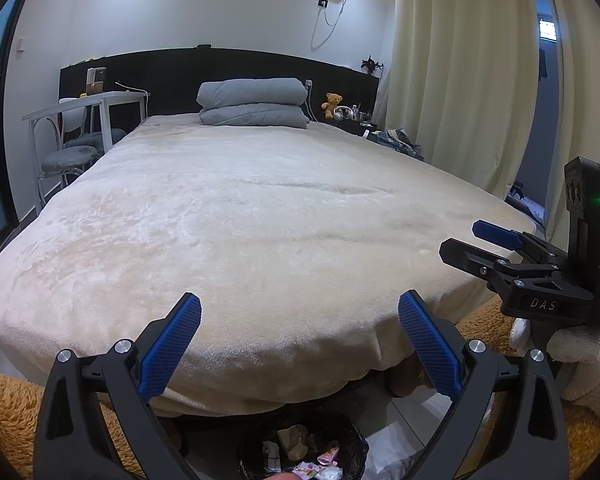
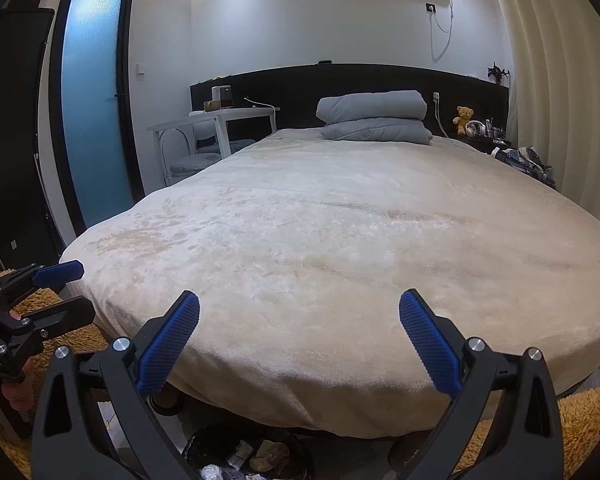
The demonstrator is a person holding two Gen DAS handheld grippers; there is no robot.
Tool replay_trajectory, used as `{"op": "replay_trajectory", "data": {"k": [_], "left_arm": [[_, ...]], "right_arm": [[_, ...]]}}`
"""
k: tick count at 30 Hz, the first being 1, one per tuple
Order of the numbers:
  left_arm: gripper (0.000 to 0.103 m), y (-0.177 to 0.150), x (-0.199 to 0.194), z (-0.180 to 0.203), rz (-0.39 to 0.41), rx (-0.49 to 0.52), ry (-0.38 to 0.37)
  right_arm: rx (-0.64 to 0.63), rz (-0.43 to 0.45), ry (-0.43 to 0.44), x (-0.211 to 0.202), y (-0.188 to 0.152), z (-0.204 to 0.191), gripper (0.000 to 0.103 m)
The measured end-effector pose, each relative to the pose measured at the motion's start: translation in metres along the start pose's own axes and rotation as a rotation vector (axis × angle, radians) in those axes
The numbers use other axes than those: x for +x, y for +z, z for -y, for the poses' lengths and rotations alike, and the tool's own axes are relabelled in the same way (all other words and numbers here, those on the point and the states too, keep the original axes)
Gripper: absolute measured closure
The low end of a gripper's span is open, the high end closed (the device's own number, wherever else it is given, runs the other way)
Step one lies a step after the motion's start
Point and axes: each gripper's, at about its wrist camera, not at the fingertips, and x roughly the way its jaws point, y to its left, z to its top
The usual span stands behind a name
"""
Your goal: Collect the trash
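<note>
1. A big bed (image 1: 260, 208) is seen in both views, covered by a cream fuzzy blanket (image 2: 340, 240). Its long side runs away from the cameras to a black headboard (image 1: 220, 68).
2. Pale curtains (image 1: 460, 60) are hung on the right side of the room.
3. A blue glass door (image 2: 94, 108) is seen at the left in the right wrist view.
4. A folded grey quilt (image 1: 254, 102) is laid at the head of the bed, with its long side running across the bed.
5. A white counter (image 1: 88, 104) is placed left of the bed, with a chair (image 1: 70, 156) under it.
6. An orange fuzzy rug (image 1: 4, 412) is spread on the floor at the foot of the bed.
7. The left gripper (image 1: 300, 344) is held over the near edge of the bed. Its jaws are spread wide and nothing is held.
8. The right gripper (image 2: 300, 344) is held the same way, just beside the left one. Its jaws are spread wide too, with nothing in them.
9. A black trash bin (image 1: 304, 444) is set on the floor below the foot of the bed, with its mouth facing up. Crumpled trash (image 1: 296, 436) is seen inside it.
10. A small teddy bear (image 1: 333, 104) is sat upright by the headboard on the right.
</note>
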Motion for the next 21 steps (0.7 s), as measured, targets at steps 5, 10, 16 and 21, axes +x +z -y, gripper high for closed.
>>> {"op": "replay_trajectory", "data": {"k": [5,10,16,21], "left_arm": [[0.006,0.0004,0.0000,-0.0009,0.001,0.001,-0.002],[0.006,0.0009,0.0002,0.0000,0.000,0.002,-0.004],[0.006,0.0009,0.0001,0.0011,0.002,0.004,-0.004],[0.006,0.0014,0.0005,0.0006,0.002,0.003,-0.007]], "right_arm": [[-0.001,-0.004,0.001,0.0005,-0.0002,0.0003,0.004],[-0.002,-0.004,-0.001,0.0001,-0.0012,0.0017,0.004],[-0.005,-0.002,0.001,0.0003,-0.0017,0.0018,0.004],[-0.010,-0.005,0.003,0.0016,-0.0020,0.0017,0.004]]}}
